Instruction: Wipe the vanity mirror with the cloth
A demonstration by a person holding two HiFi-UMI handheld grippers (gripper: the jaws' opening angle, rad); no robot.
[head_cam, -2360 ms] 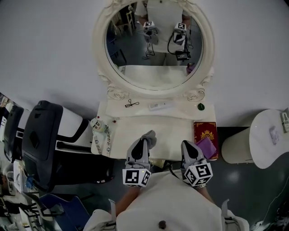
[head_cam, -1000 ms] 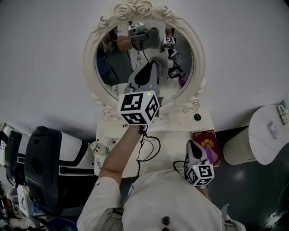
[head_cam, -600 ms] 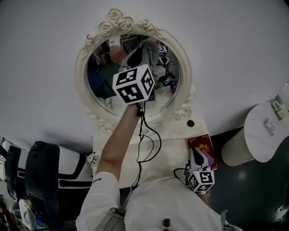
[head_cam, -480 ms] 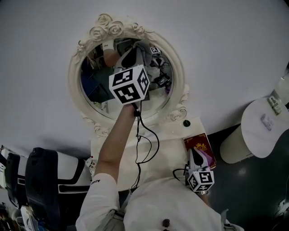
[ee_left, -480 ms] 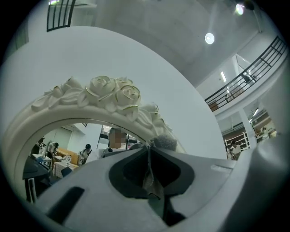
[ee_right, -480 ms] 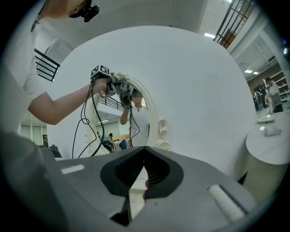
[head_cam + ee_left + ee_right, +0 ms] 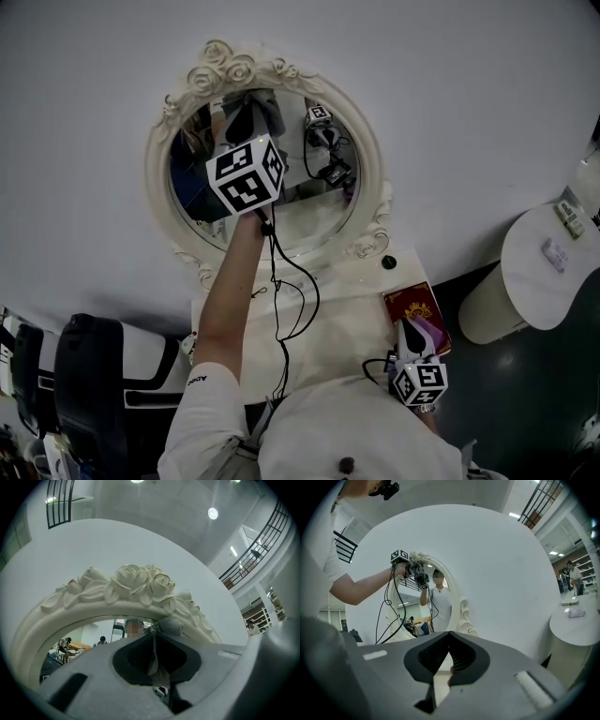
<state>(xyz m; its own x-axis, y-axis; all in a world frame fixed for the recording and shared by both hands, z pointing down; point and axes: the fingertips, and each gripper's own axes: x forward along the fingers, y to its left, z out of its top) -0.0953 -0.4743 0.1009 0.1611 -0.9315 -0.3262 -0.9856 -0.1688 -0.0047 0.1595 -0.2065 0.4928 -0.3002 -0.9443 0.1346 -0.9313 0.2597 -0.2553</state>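
The oval vanity mirror (image 7: 309,202) has a cream frame (image 7: 230,66) topped with carved roses. My left gripper (image 7: 246,122) is raised against the upper left of the glass, shut on a grey cloth (image 7: 270,111). In the left gripper view the jaws (image 7: 153,631) pinch the cloth (image 7: 174,625), which bunches just under the roses (image 7: 136,583). My right gripper (image 7: 412,333) hangs low by the vanity's right end. Its jaws (image 7: 449,633) are shut with nothing seen between them. The right gripper view shows the mirror (image 7: 440,602) from the side.
The white vanity top (image 7: 347,300) carries a red book (image 7: 411,305) and a small green item (image 7: 387,262). A black cable (image 7: 292,300) dangles from the left gripper. A round white side table (image 7: 548,262) stands at the right, a black chair (image 7: 89,375) at the left.
The left gripper rose from the vanity top to the mirror with the cloth, then slid left across the upper glass. The right gripper stayed low by the red book.
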